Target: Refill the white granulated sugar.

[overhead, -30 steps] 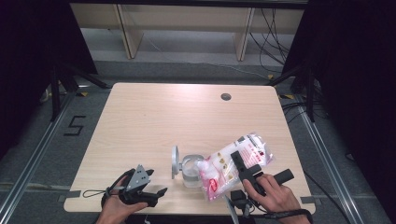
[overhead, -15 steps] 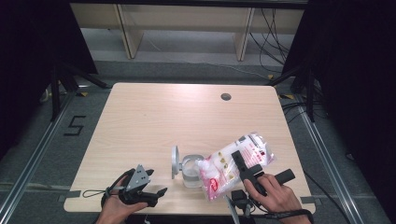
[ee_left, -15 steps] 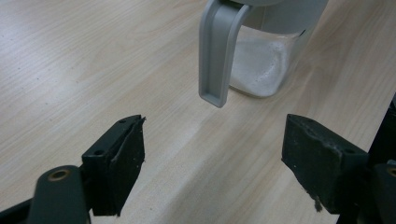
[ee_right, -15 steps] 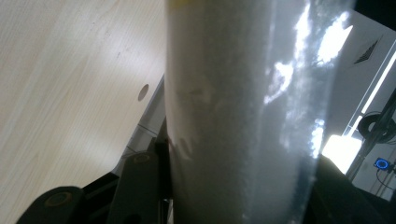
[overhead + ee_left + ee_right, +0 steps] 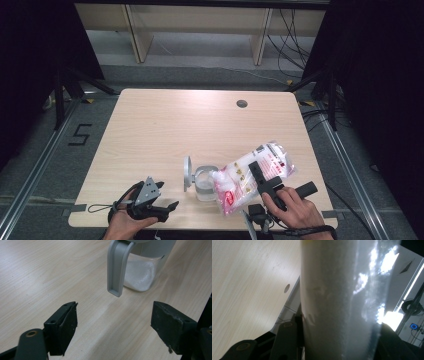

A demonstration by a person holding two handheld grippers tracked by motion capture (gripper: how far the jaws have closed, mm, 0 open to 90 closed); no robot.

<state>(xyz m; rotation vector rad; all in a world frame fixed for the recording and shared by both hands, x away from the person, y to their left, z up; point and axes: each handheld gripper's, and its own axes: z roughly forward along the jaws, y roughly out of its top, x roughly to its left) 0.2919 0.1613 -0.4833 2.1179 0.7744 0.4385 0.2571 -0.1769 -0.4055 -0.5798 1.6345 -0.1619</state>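
Observation:
A clear jar (image 5: 205,182) with white powder in its bottom stands near the table's front edge, its grey hinged lid (image 5: 187,173) swung open to the left. My right gripper (image 5: 260,177) is shut on a clear plastic bag of white powder (image 5: 252,175) with pink print, tilted so that its spout end hangs over the jar's mouth. In the right gripper view the bag (image 5: 337,300) stands between the jaws. My left gripper (image 5: 167,207) rests open at the front left; in its own view the jar (image 5: 143,272) and the lid's grey tab (image 5: 117,267) lie just ahead of the open jaws.
The light wooden table (image 5: 165,125) has a round cable hole (image 5: 242,104) at its back right. Black frame posts and rails flank the table. Shelving and cables lie on the floor behind it.

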